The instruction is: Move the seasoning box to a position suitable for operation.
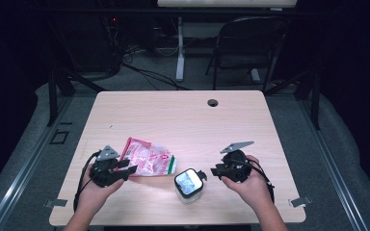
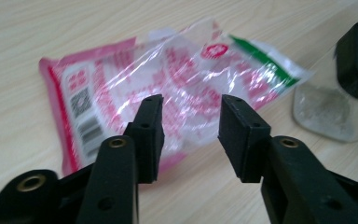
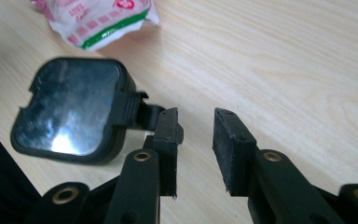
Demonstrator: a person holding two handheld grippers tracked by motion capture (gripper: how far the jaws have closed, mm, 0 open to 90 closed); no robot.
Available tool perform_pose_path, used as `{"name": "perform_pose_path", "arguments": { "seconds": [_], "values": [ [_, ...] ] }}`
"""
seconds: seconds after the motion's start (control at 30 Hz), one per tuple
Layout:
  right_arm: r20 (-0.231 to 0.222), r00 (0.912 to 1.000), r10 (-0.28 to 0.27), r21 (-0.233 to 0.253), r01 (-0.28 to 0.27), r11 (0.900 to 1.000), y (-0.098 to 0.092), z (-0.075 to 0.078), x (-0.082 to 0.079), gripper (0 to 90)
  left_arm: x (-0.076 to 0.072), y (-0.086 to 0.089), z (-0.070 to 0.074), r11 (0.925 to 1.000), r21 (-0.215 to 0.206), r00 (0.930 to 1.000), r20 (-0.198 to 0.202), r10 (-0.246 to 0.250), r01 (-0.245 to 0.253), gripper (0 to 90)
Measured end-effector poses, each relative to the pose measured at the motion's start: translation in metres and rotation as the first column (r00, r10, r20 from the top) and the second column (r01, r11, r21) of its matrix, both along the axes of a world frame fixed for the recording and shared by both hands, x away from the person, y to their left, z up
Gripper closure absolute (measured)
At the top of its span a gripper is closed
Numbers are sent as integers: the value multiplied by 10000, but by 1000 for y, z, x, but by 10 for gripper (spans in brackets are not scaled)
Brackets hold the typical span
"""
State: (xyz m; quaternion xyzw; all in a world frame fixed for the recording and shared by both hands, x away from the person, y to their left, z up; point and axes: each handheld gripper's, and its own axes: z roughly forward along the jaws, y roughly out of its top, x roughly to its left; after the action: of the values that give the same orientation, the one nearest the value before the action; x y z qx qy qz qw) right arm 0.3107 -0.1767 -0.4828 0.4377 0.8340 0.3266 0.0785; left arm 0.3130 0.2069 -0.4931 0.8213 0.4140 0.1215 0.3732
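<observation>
A crinkled clear and pink plastic bag (image 1: pixel 147 161) lies flat on the wooden table (image 1: pixel 183 120), left of centre. My left gripper (image 1: pixel 126 169) is open at the bag's near left edge. In the left gripper view the bag (image 2: pixel 168 84) spreads out just beyond the open gripper (image 2: pixel 191 135). A small clear jar with a square black lid (image 1: pixel 189 183) stands near the front edge. My right gripper (image 1: pixel 214 171) is open just to the jar's right. In the right gripper view the lid (image 3: pixel 70 112) has a side tab (image 3: pixel 135 109) beside the left finger (image 3: pixel 168 135) of the gripper (image 3: pixel 196 144).
A cable hole (image 1: pixel 213 102) sits near the table's far edge. A dark folding chair (image 1: pixel 250 43) and a white desk leg (image 1: pixel 179 48) stand on the floor behind. Metal clips (image 1: pixel 299 202) mark the front corners. The jar's clear body (image 2: pixel 326 112) shows right of the bag.
</observation>
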Motion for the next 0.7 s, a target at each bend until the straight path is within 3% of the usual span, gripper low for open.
{"name": "perform_pose_path", "arguments": {
  "seconds": [0.2,0.4,0.43,0.5,0.57,0.63,0.67,0.7],
  "values": [
    [-564,9983,-146,297,163,9994,10,19,11,706,15,-24,18,9968,-716,9983,-444,-384,351,645],
    [-723,9973,-132,277,153,9995,21,23,8,704,15,-37,18,9930,-829,9928,-787,-902,837,656],
    [-731,9973,53,246,-35,9997,26,22,5,713,10,-44,15,9903,-636,9882,-835,-1285,1234,660],
    [-791,9968,135,234,-117,9997,28,19,3,724,7,-48,12,9880,-522,9855,-803,-1492,1453,668],
    [-877,9960,157,332,-129,9994,28,16,3,731,0,-56,6,9805,-248,9767,-861,-1965,1951,683],
    [-1109,9938,99,429,-52,9991,25,11,3,737,-4,-62,3,9744,-73,9696,-980,-2244,2248,689],
    [-1213,9926,-97,531,163,9985,23,7,3,752,-8,-68,0,9671,-16,9616,-1061,-2531,2544,697],
    [-1237,9922,-126,641,207,9977,22,6,3,763,-8,-68,0,9671,-16,9616,-1061,-2531,2544,701]
  ]
}}
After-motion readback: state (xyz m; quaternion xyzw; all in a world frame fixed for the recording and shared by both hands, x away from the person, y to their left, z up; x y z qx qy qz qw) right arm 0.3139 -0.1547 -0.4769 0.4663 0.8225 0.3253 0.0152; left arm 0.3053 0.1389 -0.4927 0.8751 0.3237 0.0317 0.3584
